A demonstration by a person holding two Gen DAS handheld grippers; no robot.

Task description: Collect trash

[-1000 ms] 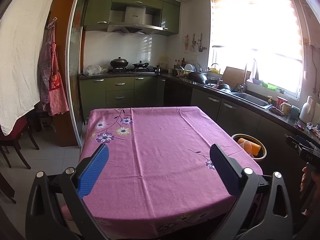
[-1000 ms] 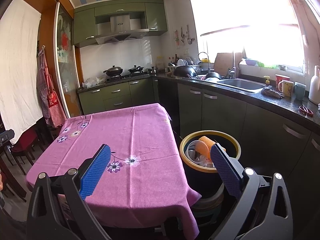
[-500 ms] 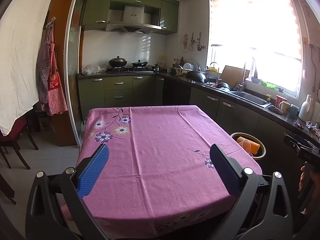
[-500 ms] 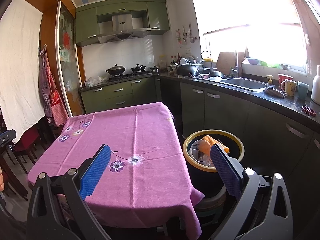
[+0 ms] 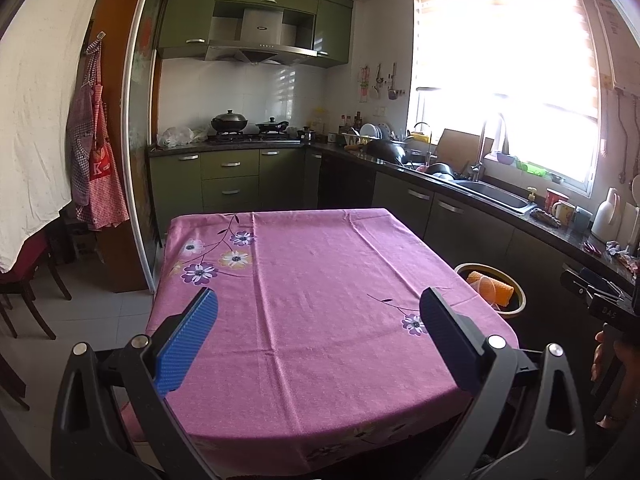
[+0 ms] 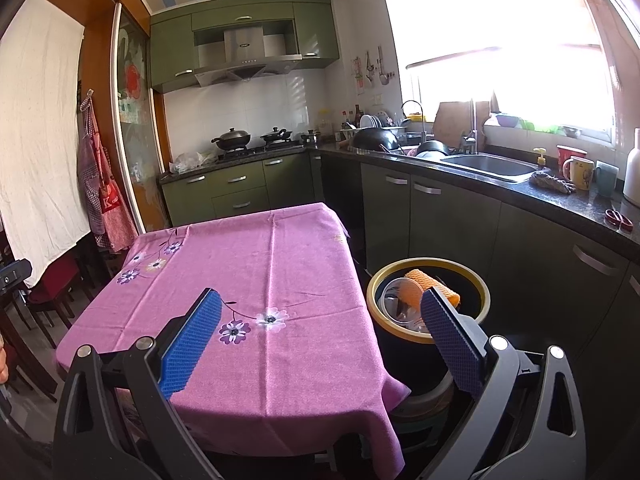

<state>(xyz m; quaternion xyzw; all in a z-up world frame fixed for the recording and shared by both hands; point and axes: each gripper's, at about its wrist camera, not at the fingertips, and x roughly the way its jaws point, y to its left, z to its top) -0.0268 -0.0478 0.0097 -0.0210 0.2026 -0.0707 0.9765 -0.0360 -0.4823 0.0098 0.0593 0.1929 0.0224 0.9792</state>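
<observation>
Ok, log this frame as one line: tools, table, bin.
left tool: open, holding nothing | right tool: open, holding nothing | tablecloth: no trash seen | bin: beside table, holds orange foam net, clear cup

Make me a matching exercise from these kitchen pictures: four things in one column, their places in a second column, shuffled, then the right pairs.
Things:
1. orange foam net
2. apron
3. red mug
4. black wok

Places:
A. on the stove
B. in the trash bin beside the table
C. on the counter right of the sink
D. hanging by the sliding door

Pairs: 1-B, 2-D, 3-C, 4-A
</observation>
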